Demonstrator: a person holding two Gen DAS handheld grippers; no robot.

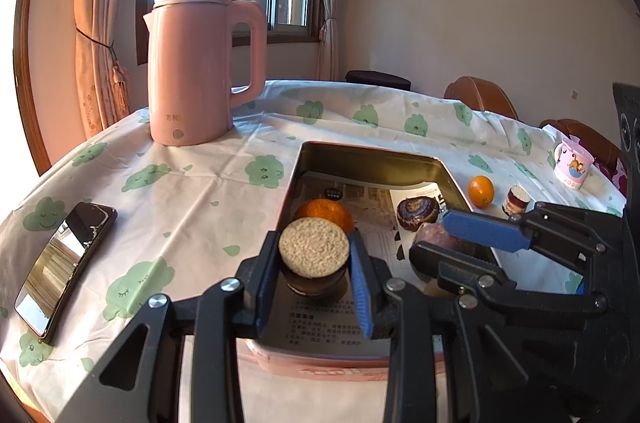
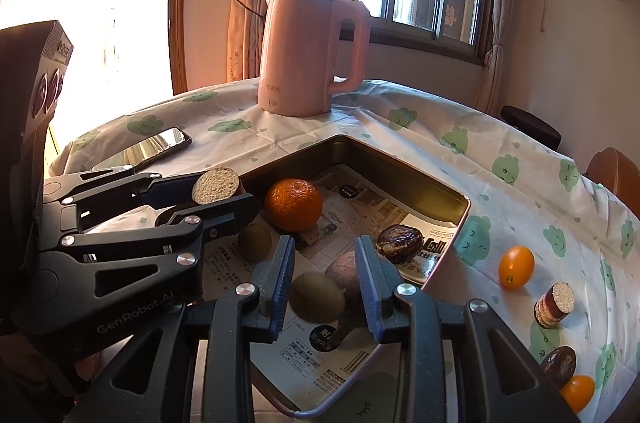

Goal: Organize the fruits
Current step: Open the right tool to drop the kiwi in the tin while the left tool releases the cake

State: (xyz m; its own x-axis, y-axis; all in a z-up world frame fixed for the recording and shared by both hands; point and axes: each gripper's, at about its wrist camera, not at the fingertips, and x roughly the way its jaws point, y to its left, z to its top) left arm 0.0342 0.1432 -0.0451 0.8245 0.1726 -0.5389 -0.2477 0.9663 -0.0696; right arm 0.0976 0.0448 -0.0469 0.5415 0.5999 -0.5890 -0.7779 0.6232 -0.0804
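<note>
At the far left of the left wrist view a phone (image 1: 66,267) lies flat on the counter (image 1: 192,191), well apart from the work, and the pink kettle (image 1: 200,71) stands upper left of the frame, so neither is at much risk unless a wide swing catches them. In the lower middle, the left tongs (image 1: 314,259) are closed on a short cylinder with a pale grainy top (image 1: 313,251), held over the near end of the open tin tray (image 1: 372,159). The grip sits low on a round body, so a slight slackening could let it roll out and knock the large orange (image 1: 325,213) just behind it. Right of that, the right tongs (image 2: 324,287) hang over the tray with jaws apart, holding nothing; in the right wrist view a kiwi (image 2: 317,297) lies between and below them, beside a purplish fruit (image 2: 346,275) that may be touching it, though blur makes this hard to tell. Closing there could pinch both, or push the kiwi aside. The two tools are close together over the tray, and a hasty move by either could make them collide. Further right, outside the tray, a small orange (image 2: 516,267), a second cylinder (image 2: 554,305) and a dark wrinkled fruit (image 2: 558,365) wait on the cloth near the lower-right edge, where a nudge might roll them off.
</note>
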